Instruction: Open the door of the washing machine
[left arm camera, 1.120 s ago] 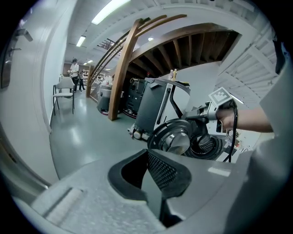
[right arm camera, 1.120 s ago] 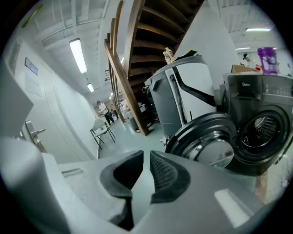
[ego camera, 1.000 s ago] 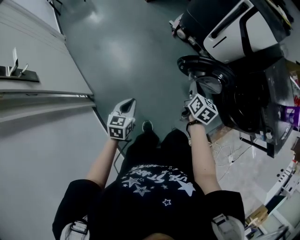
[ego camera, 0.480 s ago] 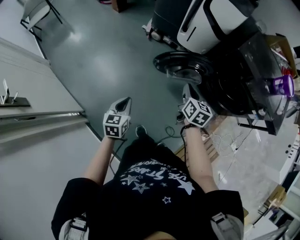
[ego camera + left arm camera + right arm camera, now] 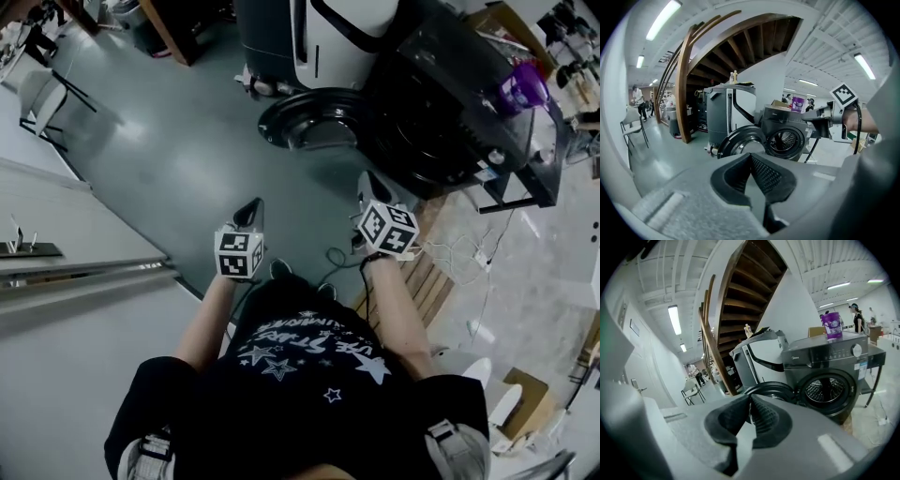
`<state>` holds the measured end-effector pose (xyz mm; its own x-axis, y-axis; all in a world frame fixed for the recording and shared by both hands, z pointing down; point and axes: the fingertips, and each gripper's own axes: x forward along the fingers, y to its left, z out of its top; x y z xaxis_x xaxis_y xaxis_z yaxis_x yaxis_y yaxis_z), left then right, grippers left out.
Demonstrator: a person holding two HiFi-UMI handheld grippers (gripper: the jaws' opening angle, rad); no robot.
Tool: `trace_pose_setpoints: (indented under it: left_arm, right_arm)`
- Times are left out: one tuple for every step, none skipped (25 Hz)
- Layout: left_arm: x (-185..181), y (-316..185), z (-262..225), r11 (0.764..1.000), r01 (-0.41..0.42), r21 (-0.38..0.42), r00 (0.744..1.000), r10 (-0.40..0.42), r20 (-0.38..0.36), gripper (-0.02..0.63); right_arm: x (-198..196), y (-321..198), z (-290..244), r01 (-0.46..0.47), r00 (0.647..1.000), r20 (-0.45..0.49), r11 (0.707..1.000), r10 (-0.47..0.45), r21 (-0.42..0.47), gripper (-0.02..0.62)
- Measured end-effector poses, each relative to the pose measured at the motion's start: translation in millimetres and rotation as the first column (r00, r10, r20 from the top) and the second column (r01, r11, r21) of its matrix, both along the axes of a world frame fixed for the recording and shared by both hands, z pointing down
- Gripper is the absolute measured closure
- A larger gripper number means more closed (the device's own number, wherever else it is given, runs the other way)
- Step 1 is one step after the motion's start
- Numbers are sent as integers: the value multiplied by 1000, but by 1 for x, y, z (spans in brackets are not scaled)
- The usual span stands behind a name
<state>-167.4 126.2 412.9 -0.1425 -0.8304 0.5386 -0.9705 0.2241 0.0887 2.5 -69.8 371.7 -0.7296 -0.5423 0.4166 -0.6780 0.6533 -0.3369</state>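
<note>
the washing machine (image 5: 450,103) stands dark grey on the far side of the green floor (image 5: 187,159), in front of the person and a little to their right. its round door (image 5: 314,122) is already open – swung wide to the left side, with the inner face showing. in the right gripper view the steel drum (image 5: 828,390) shows through the open mouth. a purple cup (image 5: 833,325) sits on top of the machine, and a white and black appliance (image 5: 757,355) stands just beside it on the door's side.

the left gripper (image 5: 248,214) is held out over the floor, well apart from the machine. its dark pads meet at the tips and nothing is between them. the right gripper (image 5: 367,186) hovers nearer the machine, short of the door and touching neither. its jaws have just been closing and now stand together at the tips, with nothing caught between them.

a wooden staircase (image 5: 740,291) rises behind the appliances. a folding chair (image 5: 633,129) stands off to the left, and a thin cable (image 5: 337,258) lies on the floor by the person's feet.
</note>
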Motion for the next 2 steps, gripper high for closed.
trace_pose_setpoints:
  left_arm:
    - [11, -1, -2, 1000, 11, -7, 1000, -11, 9, 595]
    - [22, -2, -4, 1000, 24, -14, 1000, -24, 16, 595]
  right_arm:
    - [15, 1, -3, 3, 1000, -7, 1000, -3, 6, 580]
    - [29, 2, -5, 6, 1000, -15, 1000, -6, 13, 581]
